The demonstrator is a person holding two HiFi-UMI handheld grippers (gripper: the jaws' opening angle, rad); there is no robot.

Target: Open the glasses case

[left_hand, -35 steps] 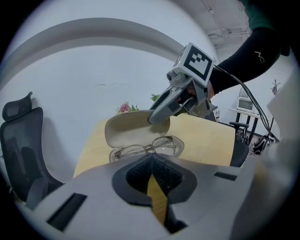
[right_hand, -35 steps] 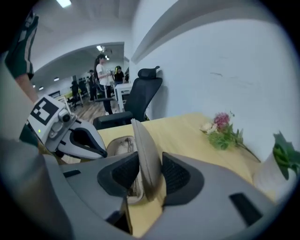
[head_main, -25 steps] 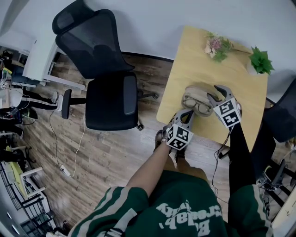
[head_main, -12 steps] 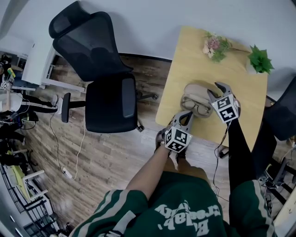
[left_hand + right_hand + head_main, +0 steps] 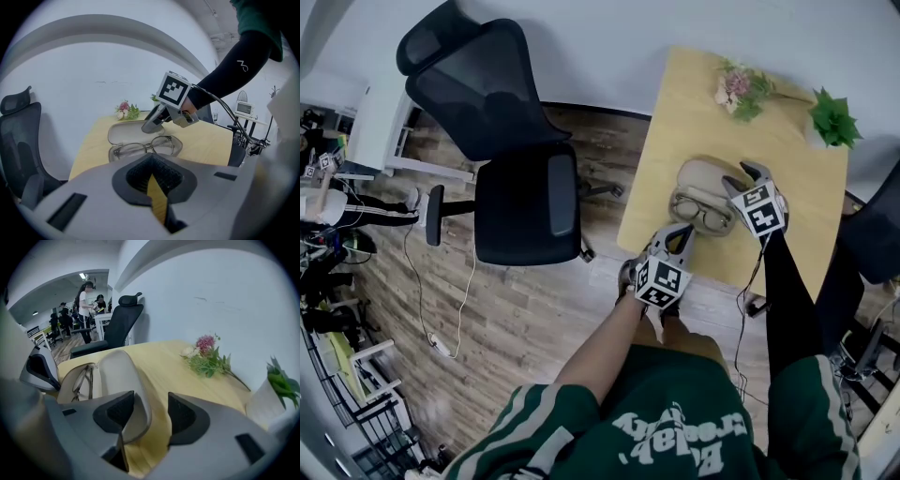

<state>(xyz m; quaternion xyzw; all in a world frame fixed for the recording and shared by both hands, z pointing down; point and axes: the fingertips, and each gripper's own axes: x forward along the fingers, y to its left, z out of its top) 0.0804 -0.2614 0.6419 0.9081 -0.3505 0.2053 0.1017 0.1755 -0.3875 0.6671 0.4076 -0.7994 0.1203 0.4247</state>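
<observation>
While a black mesh office chair (image 5: 520,187) stands on the wood floor off to the left, the person leans over the near edge of a small wooden table (image 5: 675,112) with a tool in each hand. The left gripper (image 5: 680,234) is held at the table's near edge, pointing toward the case. Its fingers are pressed together on nothing (only a sliver of table shows between them). Just beyond its tips lies the glasses case (image 5: 701,174), already open on the near half of the table. Its beige lid is laid back away from the person, and a pair of thin-framed glasses (image 5: 705,214) rests in the tray. The right gripper (image 5: 746,174) sits at the case's right-hand end. Its fingers are opening, and the rounded end of the lid stands between them with a gap beside it, so nothing is pinched. Farther back on the table, well apart from the case, a sprig of pink flowers (image 5: 739,89) lies near the wall. A green potted plant (image 5: 832,117) stands at the far right corner.
</observation>
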